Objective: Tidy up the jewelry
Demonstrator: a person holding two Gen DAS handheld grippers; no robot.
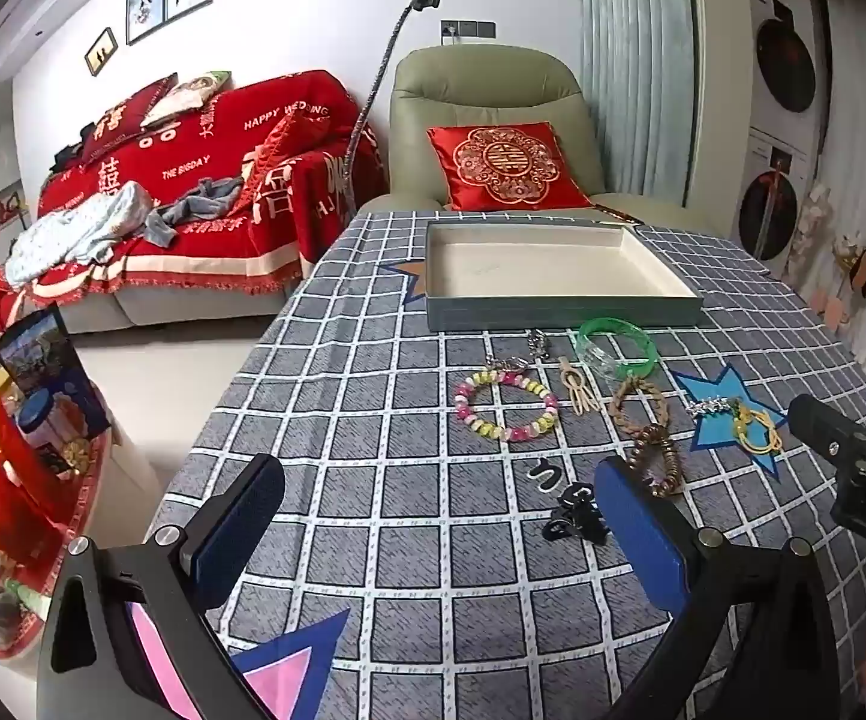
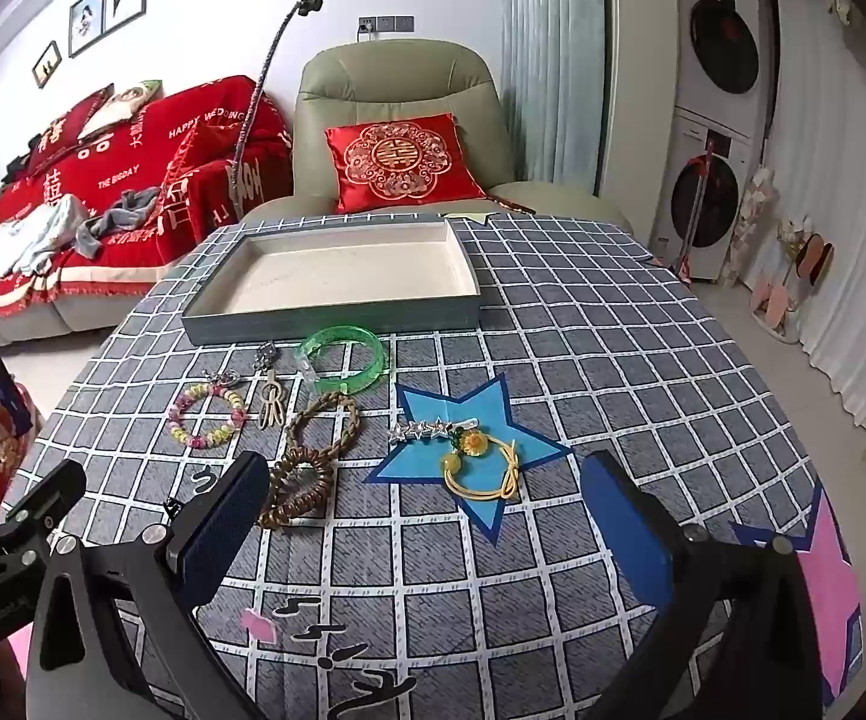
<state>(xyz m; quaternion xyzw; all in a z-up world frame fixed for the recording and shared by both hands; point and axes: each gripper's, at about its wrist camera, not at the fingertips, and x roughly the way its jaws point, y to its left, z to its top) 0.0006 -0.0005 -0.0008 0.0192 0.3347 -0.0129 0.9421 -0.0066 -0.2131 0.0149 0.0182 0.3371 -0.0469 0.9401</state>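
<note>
1. Nearest the cameras, left gripper (image 1: pixel 439 516) and right gripper (image 2: pixel 427 510) hover spread wide, both empty, above the checked counter (image 2: pixel 583 360).
2. Mid-counter: one black claw clip (image 1: pixel 574 519), two brown braided bracelets (image 2: pixel 295 486), one pastel beaded bracelet (image 2: pixel 208 414), one yellow cord bracelet (image 2: pixel 481 468), one translucent green bangle (image 2: pixel 343 360).
3. Farthest: one shallow grey tray (image 2: pixel 331 315), white inside.

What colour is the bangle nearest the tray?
Translucent green; the bangle sits just in front of the tray, clearest in the right wrist view.

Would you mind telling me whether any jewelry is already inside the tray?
No, the tray shows only its bare cream floor, while the green bangle lies outside on the tablecloth.
</note>
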